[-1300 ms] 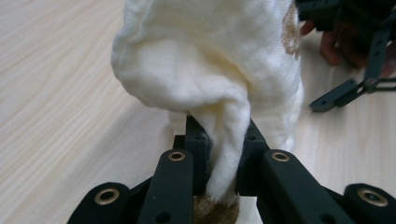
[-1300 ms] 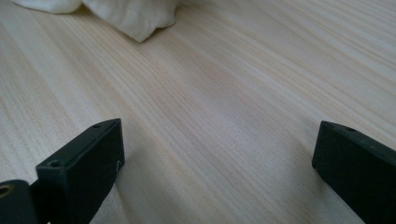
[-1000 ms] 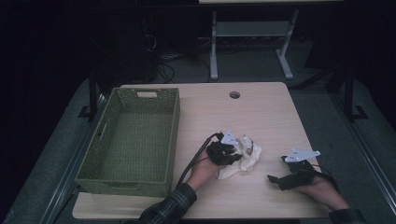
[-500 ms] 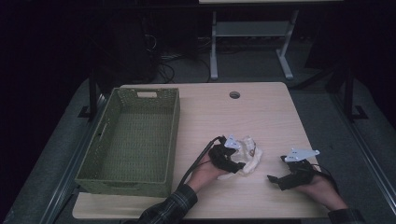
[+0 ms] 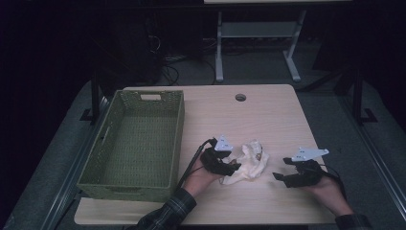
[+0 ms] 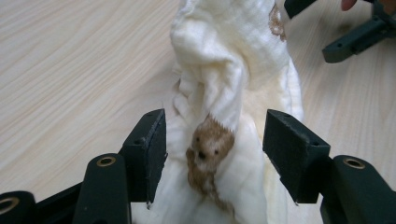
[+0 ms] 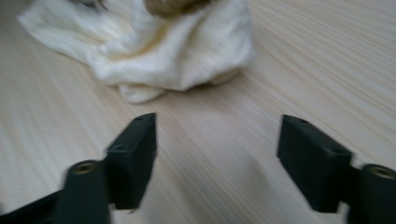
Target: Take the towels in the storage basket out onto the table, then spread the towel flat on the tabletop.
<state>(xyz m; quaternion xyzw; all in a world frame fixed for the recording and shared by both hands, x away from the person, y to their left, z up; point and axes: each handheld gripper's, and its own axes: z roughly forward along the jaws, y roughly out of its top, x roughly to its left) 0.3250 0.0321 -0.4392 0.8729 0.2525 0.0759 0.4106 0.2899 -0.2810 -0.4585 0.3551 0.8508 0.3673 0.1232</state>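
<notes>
A: From the high view, where is the cloth lying?

B: The cream cloth (image 5: 249, 163) is lying crumpled on the desk (image 5: 268, 115), between the left tongs (image 5: 233, 167) and the right tongs (image 5: 280, 173), right of the green basket (image 5: 136, 139).

A: And in the left gripper view?

B: The left tongs (image 6: 212, 151) are standing apart around the cloth (image 6: 224, 93), having just been closing a little, with the pads not pressing on it.

A: The right gripper view?

B: The right tongs (image 7: 217, 154) have just been closing and are gaping over bare desk, gripping nothing, with the cloth (image 7: 154, 46) lying just beyond.
</notes>
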